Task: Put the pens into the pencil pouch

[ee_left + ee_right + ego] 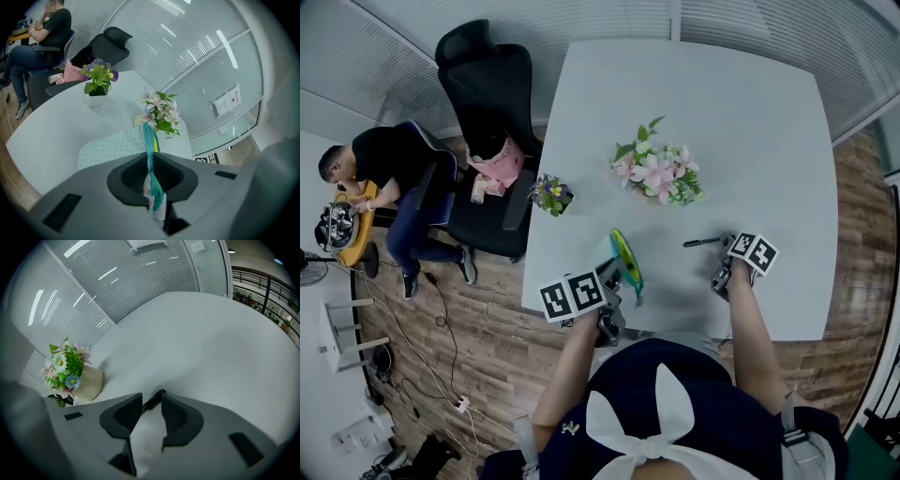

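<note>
- While the left gripper (151, 161) clamps the teal pencil pouch (626, 261) by its edge, just before the pink flowers (658, 173), loading looks unstarted.
- Wide-jawed right gripper (151, 404) straddles the black pen (701, 242), right of the flowers; ungripped.

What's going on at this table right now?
A person is working at putting pens into a pouch with two hand-held claws. The left claw is clamped on the edge of the teal pouch on the white table. The right claw is open over a black pen lying on the table. The pen's end sits between its jaws, not yet gripped.
</note>
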`<control>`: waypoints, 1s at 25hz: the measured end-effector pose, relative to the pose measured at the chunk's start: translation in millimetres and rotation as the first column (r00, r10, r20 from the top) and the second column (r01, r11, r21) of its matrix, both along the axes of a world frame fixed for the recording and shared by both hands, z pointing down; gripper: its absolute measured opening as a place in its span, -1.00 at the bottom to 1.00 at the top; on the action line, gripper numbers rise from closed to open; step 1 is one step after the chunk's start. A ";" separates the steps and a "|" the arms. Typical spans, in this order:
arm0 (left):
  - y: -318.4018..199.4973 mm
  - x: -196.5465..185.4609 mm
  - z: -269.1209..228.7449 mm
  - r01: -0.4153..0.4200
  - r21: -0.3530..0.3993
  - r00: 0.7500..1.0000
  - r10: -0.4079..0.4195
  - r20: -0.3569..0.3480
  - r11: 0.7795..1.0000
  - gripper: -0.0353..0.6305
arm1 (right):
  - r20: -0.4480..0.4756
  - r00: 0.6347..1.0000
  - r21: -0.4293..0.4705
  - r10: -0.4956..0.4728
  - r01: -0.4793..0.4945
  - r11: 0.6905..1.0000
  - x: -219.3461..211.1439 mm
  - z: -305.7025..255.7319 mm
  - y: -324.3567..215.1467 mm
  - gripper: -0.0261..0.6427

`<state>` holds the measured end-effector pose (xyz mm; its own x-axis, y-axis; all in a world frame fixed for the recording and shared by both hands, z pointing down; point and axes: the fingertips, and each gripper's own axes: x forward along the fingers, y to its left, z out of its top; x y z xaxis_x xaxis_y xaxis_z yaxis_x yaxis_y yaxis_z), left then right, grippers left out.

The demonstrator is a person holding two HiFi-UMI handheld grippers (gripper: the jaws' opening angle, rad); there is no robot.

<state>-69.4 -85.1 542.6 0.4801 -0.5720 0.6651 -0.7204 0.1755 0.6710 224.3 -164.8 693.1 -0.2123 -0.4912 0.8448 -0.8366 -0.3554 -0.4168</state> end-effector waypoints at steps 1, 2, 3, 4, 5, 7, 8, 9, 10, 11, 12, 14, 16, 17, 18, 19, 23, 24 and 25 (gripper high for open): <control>0.1 -0.2 0.1 0.002 -0.001 1.000 -0.002 0.000 1.000 -0.75 | -0.015 1.000 -0.001 -0.001 0.001 1.000 0.6 0.4 -1.6 -0.54; 0.4 -0.4 0.3 0.003 -0.002 1.000 -0.003 -0.001 1.000 -0.75 | -0.031 1.000 -0.004 -0.005 0.005 1.000 1.2 0.9 -3.2 -0.56; 0.8 -0.4 0.6 0.004 -0.002 1.000 -0.004 -0.002 1.000 -0.75 | -0.049 0.999 -0.006 -0.014 0.014 1.000 1.6 1.4 -4.8 -0.59; 1.1 -0.4 1.1 0.005 -0.003 1.000 -0.005 -0.003 1.000 -0.75 | -0.068 0.997 -0.007 -0.028 0.028 1.000 1.8 1.9 -6.9 -0.61; 1.3 -0.5 1.5 0.005 -0.003 1.000 -0.005 -0.003 1.000 -0.75 | -0.088 0.995 -0.006 -0.046 0.046 0.999 1.6 2.2 -9.5 -0.62; 1.7 -0.6 2.2 0.007 -0.004 1.000 -0.007 -0.005 1.000 -0.75 | -0.123 0.988 -0.005 -0.089 0.089 0.996 0.5 2.4 -15.1 -0.62; 1.9 -0.8 2.4 0.008 -0.004 1.000 -0.008 -0.006 1.000 -0.75 | -0.136 0.985 -0.006 -0.107 0.107 0.994 -0.1 2.3 -17.7 -0.62; 2.1 -1.1 2.4 0.009 -0.004 1.000 -0.009 -0.006 1.000 -0.75 | -0.143 0.982 -0.008 -0.121 0.121 0.993 -0.9 2.2 -20.0 -0.61; 2.2 -1.4 2.3 0.010 -0.003 1.000 -0.010 -0.006 1.000 -0.75 | -0.149 0.980 -0.010 -0.131 0.131 0.991 -1.5 2.1 -22.1 -0.61; 2.4 -1.6 2.2 0.011 -0.003 1.000 -0.011 -0.006 1.000 -0.75 | -0.155 0.978 -0.011 -0.138 0.138 0.990 -2.0 1.9 -24.0 -0.61; 2.5 -1.9 2.1 0.012 -0.003 1.000 -0.012 -0.007 1.000 -0.75 | -0.163 0.976 -0.010 -0.144 0.144 0.989 -2.3 1.5 -25.8 -0.61; 3.1 -2.4 1.6 0.015 -0.004 1.000 -0.015 -0.008 1.000 -0.75 | -0.181 0.971 -0.006 -0.156 0.158 0.987 -3.4 0.1 -28.7 -0.62; 4.0 -3.0 0.9 0.017 -0.003 1.000 -0.017 -0.009 1.000 -0.75 | -0.186 0.969 0.001 -0.161 0.164 0.986 -5.1 -2.5 -30.2 -0.69; 4.3 -3.1 0.5 0.018 -0.002 1.000 -0.018 -0.010 1.000 -0.75 | -0.186 0.970 0.006 -0.159 0.163 0.987 -5.7 -4.1 -30.6 -0.78; 4.5 -3.4 0.3 0.020 -0.002 1.000 -0.020 -0.010 1.000 -0.75 | -0.185 0.970 0.011 -0.158 0.163 0.987 -6.1 -5.6 -31.1 -0.85; 4.8 -3.7 0.1 0.021 -0.002 1.000 -0.021 -0.010 1.000 -0.75 | -0.185 0.970 0.016 -0.159 0.165 0.986 -6.6 -6.8 -31.6 -0.91; 6.3 -5.3 0.3 0.024 0.000 1.000 -0.024 -0.010 1.000 -0.75 | -0.155 0.975 0.032 -0.160 0.167 0.985 -7.9 -8.9 -31.6 -0.91; 6.9 -5.4 0.1 0.024 0.001 1.000 -0.024 -0.010 1.000 -0.75 | -0.147 0.976 0.039 -0.163 0.170 0.985 -8.1 -9.8 -31.7 -0.91; 7.4 -5.4 -0.1 0.024 0.001 1.000 -0.024 -0.010 1.000 -0.75 | -0.144 0.974 0.046 -0.173 0.181 0.982 -8.8 -11.2 -32.1 -0.91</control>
